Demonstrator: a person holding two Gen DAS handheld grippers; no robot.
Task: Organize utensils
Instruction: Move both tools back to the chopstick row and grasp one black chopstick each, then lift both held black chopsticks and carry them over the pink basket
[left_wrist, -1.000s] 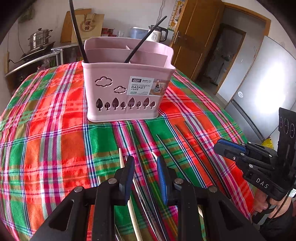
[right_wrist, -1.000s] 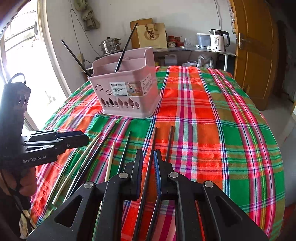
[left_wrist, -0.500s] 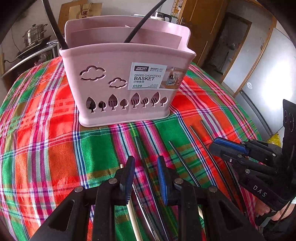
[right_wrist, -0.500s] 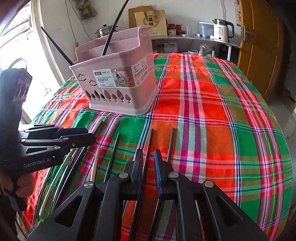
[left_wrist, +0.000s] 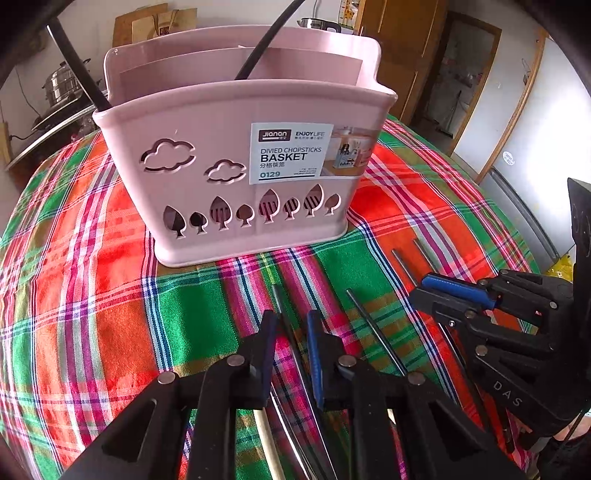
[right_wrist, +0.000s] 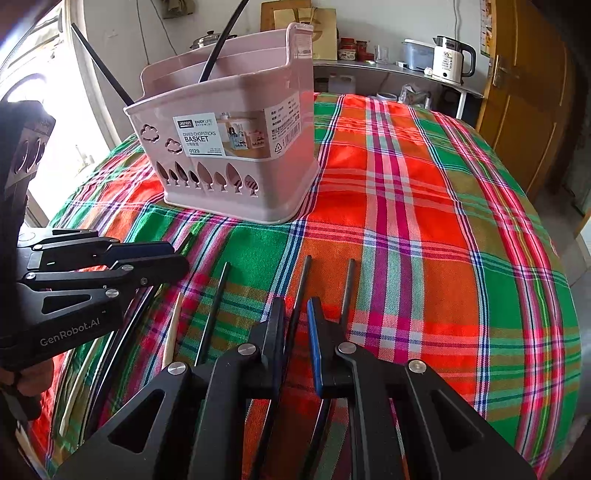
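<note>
A pink divided chopstick basket (left_wrist: 236, 173) stands on the plaid tablecloth and also shows in the right wrist view (right_wrist: 236, 147). Two black chopsticks (left_wrist: 266, 44) stick up out of it. Several chopsticks lie in a row on the cloth in front of it. My left gripper (left_wrist: 290, 332) is partly open, its fingers straddling a dark chopstick (left_wrist: 284, 314). My right gripper (right_wrist: 295, 317) is partly open, its fingers on either side of a black chopstick (right_wrist: 301, 288). I cannot tell whether either chopstick touches the pads. Each gripper shows in the other's view, the left one (right_wrist: 147, 258) and the right one (left_wrist: 443, 291).
The round table's cloth (right_wrist: 424, 221) drops off at the right and near edges. A pale wooden chopstick (right_wrist: 171, 332) and more dark ones (right_wrist: 214, 306) lie between the grippers. A counter with a kettle (right_wrist: 450, 59) stands behind, and wooden doors (right_wrist: 528, 92) at the right.
Both grippers have moved forward toward the basket, which now looms larger. Their fingers now straddle the chopsticks nearer the far tips. Jaw gaps look unchanged.
</note>
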